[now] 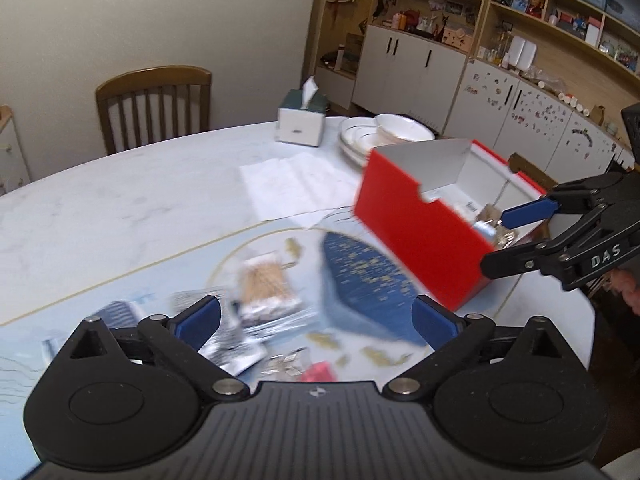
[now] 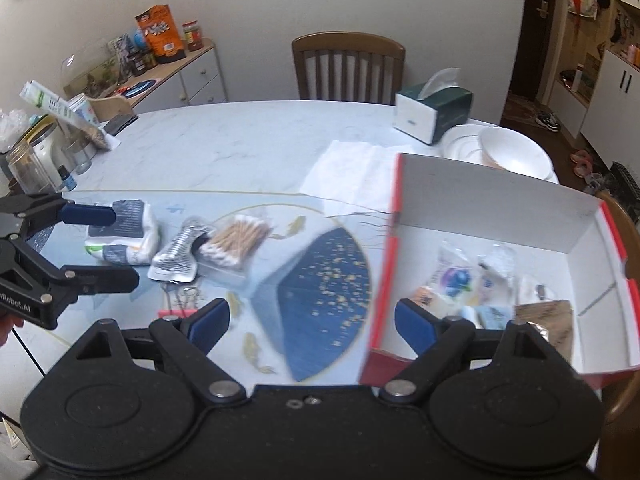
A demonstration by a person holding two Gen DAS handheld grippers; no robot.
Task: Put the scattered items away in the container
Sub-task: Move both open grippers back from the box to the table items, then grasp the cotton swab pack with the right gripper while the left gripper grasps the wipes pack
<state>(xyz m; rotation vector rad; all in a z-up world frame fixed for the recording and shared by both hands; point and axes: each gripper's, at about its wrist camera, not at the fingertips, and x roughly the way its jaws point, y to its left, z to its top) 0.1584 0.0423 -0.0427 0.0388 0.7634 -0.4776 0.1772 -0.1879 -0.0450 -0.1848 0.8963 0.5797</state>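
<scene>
The red box (image 2: 380, 280) with white inside stands open at the right and holds several small packets. Left of it on the mat lie a pack of cotton swabs (image 2: 234, 240), a silver foil pack (image 2: 176, 256), a white tissue pack (image 2: 140, 240) and binder clips (image 2: 188, 292). My left gripper (image 2: 126, 247) is open, its jaws either side of the tissue pack; whether they touch it I cannot tell. In its own blurred view the left gripper (image 1: 316, 316) hangs over the swabs (image 1: 266, 284). My right gripper (image 2: 311, 316) is open and empty beside the box's near-left corner, and the right gripper (image 1: 495, 240) shows above the box (image 1: 420, 240).
A green and white tissue box (image 2: 434, 110), stacked white plates with a bowl (image 2: 508, 152) and a spread paper napkin (image 2: 352, 176) lie behind the box. Jars and bottles (image 2: 36, 160) crowd the table's left edge. Wooden chairs (image 2: 348, 64) stand at the far side.
</scene>
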